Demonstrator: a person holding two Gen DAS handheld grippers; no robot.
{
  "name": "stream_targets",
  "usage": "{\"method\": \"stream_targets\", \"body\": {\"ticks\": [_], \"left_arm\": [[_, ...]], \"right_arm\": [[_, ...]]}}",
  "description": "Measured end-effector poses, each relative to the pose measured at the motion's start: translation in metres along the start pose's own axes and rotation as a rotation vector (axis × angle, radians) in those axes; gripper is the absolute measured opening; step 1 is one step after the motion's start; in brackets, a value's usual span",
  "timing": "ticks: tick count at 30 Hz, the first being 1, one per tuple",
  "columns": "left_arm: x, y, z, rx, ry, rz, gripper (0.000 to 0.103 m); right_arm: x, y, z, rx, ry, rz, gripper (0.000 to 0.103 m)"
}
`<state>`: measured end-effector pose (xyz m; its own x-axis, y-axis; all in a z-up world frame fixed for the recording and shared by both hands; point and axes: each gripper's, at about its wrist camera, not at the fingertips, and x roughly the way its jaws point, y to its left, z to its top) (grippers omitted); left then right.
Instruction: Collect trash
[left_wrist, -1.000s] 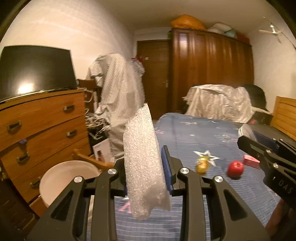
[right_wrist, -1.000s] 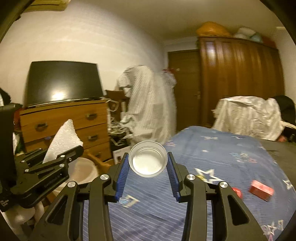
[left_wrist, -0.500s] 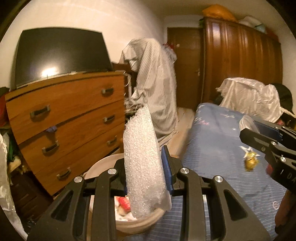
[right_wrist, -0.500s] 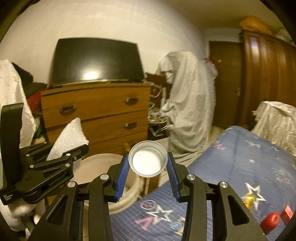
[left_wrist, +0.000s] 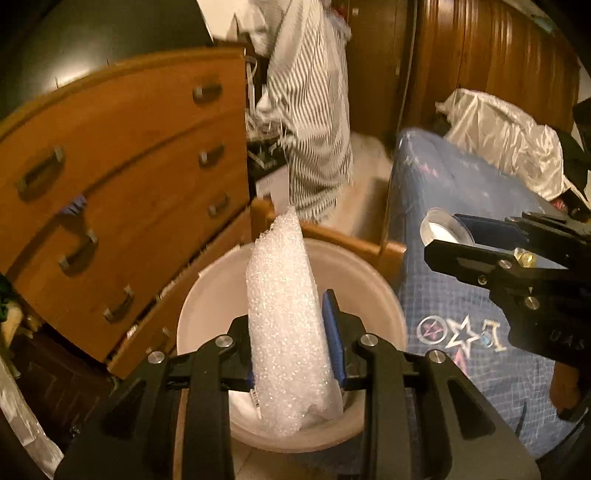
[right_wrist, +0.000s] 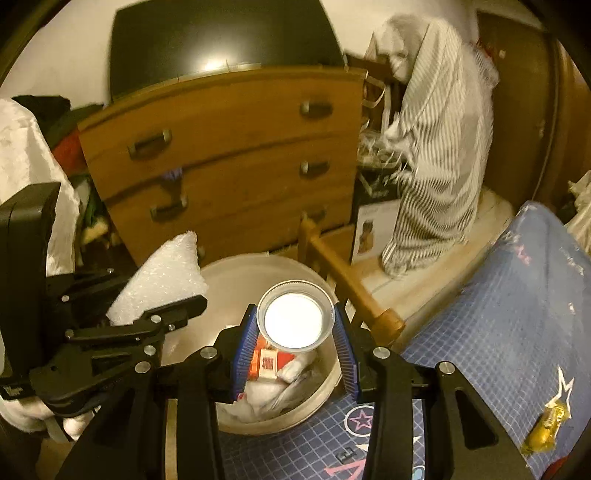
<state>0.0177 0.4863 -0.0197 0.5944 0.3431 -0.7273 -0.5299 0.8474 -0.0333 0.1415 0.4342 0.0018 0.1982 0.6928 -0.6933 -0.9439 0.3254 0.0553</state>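
Blue star-patterned bedding (right_wrist: 517, 314) fills the lower right of the right wrist view, a gold-wrapped sweet (right_wrist: 545, 432) lying on it near the frame edge. Just beside the bed's edge, lower centre, stands a pale round bin (right_wrist: 236, 280) holding white wrappings and a red-and-white packet (right_wrist: 267, 363). The right gripper (right_wrist: 295, 341) hangs over the bin's mouth, its blue pads (right_wrist: 243, 347) closed against the sides of a clear plastic cup (right_wrist: 294, 319), open end facing the camera. At left of that frame, the left gripper (left_wrist: 291, 343) clamps a tall strip of white foam wrap (left_wrist: 286, 325), upright between narrow fingers and poised above the bin (left_wrist: 214, 295). Beyond, a wooden chest of drawers (right_wrist: 229, 155) occupies the centre, a dark screen (right_wrist: 221, 44) on top. A striped garment (right_wrist: 439, 147) hangs at upper right.
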Motion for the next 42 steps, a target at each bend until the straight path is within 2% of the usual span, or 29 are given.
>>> {"method": "stream_targets", "body": {"ticks": [7, 28, 29, 30, 31, 32, 38, 42], "left_arm": [[0.033, 0.024, -0.003, -0.009, 0.131, -0.032, 0.028], [0.054, 0.035, 0.005, -0.024, 0.125, -0.030, 0.028], [0.055, 0.037, 0.005, -0.023, 0.123, -0.015, 0.037], [0.057, 0.038, 0.006, -0.025, 0.126, 0.011, 0.064], [0.058, 0.041, 0.006, -0.027, 0.117, 0.036, 0.073], [0.057, 0.044, 0.005, -0.030, 0.100, 0.049, 0.076], [0.056, 0.051, 0.004, -0.044, 0.086, 0.055, 0.076], [0.045, 0.049, 0.003, -0.051, 0.062, 0.053, 0.076]], "right_arm": [[0.039, -0.013, -0.004, 0.026, 0.109, 0.039, 0.042], [0.057, -0.013, -0.004, 0.018, 0.141, 0.072, 0.042], [0.057, -0.013, -0.004, 0.019, 0.138, 0.070, 0.043], [0.057, -0.014, -0.003, 0.024, 0.133, 0.070, 0.058], [0.056, -0.017, -0.003, 0.037, 0.122, 0.078, 0.067], [0.055, -0.020, -0.003, 0.055, 0.109, 0.085, 0.070], [0.045, -0.034, -0.005, 0.091, 0.082, 0.101, 0.070], [0.023, -0.037, -0.014, 0.106, 0.048, 0.116, 0.070]]}}
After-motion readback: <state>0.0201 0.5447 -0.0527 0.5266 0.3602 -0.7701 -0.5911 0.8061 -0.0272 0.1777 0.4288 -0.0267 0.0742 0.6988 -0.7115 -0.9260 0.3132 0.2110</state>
